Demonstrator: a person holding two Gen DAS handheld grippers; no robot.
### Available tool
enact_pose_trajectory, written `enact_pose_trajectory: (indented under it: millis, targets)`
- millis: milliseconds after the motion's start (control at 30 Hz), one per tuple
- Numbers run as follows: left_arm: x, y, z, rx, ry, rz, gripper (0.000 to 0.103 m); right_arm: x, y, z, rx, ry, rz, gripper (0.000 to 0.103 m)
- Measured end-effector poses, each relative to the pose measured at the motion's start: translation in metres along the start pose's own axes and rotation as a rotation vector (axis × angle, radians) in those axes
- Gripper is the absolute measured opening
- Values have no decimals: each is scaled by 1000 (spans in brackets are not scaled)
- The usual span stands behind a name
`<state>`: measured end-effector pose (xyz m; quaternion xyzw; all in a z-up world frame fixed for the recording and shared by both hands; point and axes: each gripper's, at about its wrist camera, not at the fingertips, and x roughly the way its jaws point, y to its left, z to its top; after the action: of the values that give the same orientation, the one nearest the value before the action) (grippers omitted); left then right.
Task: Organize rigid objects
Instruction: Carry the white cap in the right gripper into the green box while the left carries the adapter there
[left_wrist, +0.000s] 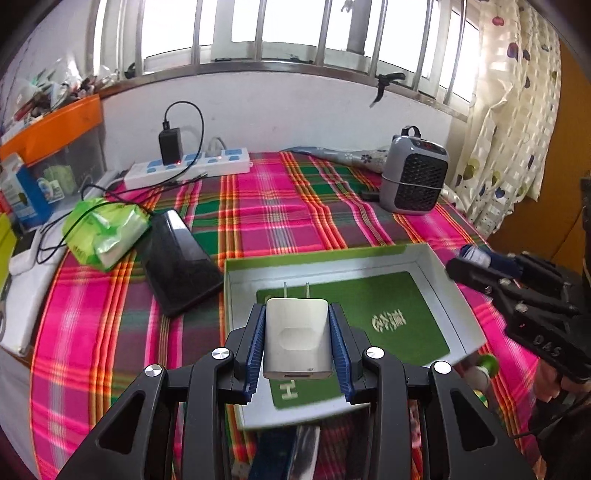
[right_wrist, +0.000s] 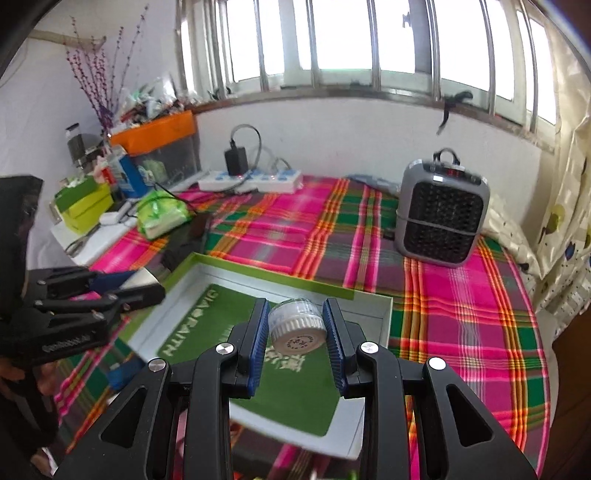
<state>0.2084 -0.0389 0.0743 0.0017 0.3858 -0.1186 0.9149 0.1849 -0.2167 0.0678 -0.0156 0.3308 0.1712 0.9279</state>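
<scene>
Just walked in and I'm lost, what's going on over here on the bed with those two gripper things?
A person is tidying small items into a shallow box with a green liner on the plaid blanket. The left gripper is clamped on a white charger plug, held above the box. The right gripper holds a small white jar, also over the box. Neither item has been set down.

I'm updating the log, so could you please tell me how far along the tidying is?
Done: nothing loose lies in the box yet; only its green liner shows. In hand: the left hand-held gripper holds a white charger above it, the right hand-held gripper a small white jar. Left: release both.
</scene>
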Motion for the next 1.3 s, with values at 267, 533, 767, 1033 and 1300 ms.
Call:
enact_pose_trajectory:
  millis: [267, 533, 767, 1033, 1300]
  targets:
    - [39, 1, 10, 22, 43, 0, 32, 43, -21, -2, 8, 94, -20, 31]
    - [71, 2, 10, 20, 94, 12, 32, 69, -28, -2, -9, 160, -14, 31]
    - [82, 3, 9, 23, 111, 16, 32, 78, -29, 1, -28, 190, -24, 31]
    - [89, 3, 8, 30, 133, 24, 32, 89, -32, 2, -35, 234, -52, 31]
    - [92, 1, 8, 45, 137, 35, 32, 94, -29, 2, -58, 262, -60, 31]
